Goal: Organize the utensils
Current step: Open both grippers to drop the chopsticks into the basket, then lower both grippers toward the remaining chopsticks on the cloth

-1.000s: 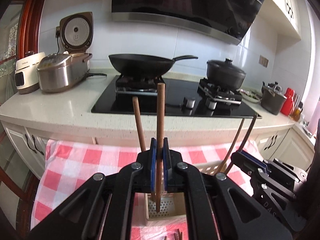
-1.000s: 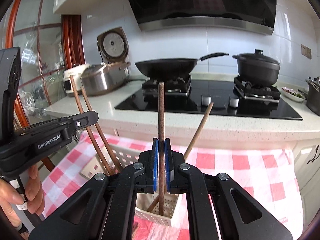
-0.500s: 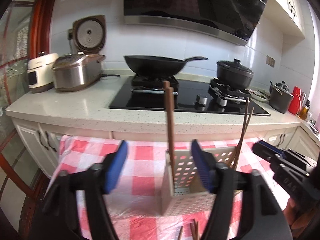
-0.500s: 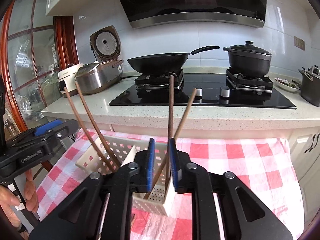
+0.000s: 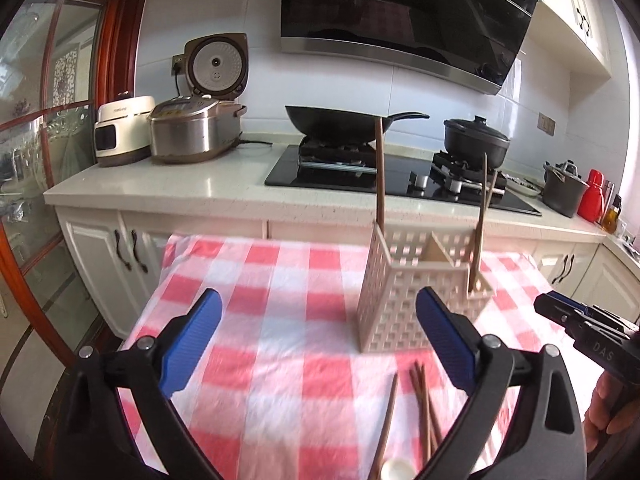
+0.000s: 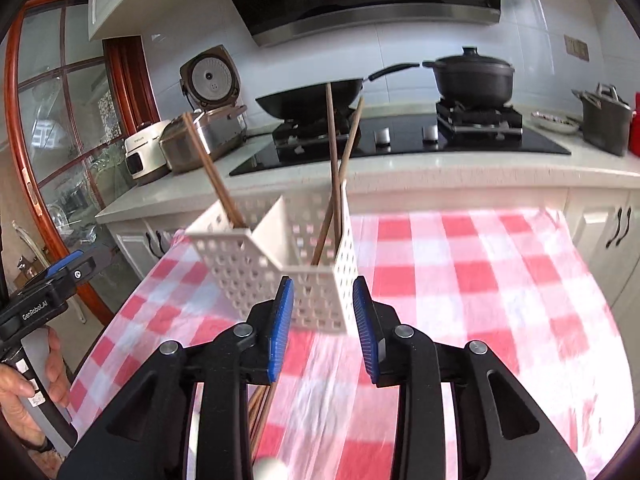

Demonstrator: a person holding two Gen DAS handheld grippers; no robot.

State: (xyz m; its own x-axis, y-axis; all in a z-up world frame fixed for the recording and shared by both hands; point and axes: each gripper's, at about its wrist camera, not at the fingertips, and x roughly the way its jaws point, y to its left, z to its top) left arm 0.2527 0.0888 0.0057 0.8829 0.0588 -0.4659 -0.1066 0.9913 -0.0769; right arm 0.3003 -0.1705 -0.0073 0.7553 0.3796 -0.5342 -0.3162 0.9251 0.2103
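Item, chopsticks: your left gripper [image 5: 316, 340] and right gripper [image 6: 324, 316], both clamped on sticks a second ago, now gape empty, four sticks standing in the caddy [image 5: 420, 292] ahead, several more [image 5: 420, 408] lying below your fingers, next to collect.

Table w/ red-white check cloth [image 5: 280, 320]: perforated caddy [image 5: 404, 304] upright, loose chopsticks [image 5: 424, 408] lying in front.

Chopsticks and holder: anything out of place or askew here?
Mostly tidy. The perforated holder stands upright on the checked cloth, with chopsticks leaning loosely in its compartments. Several loose chopsticks lie on the cloth in front of it, not yet stowed. Nothing is spilled or damaged.
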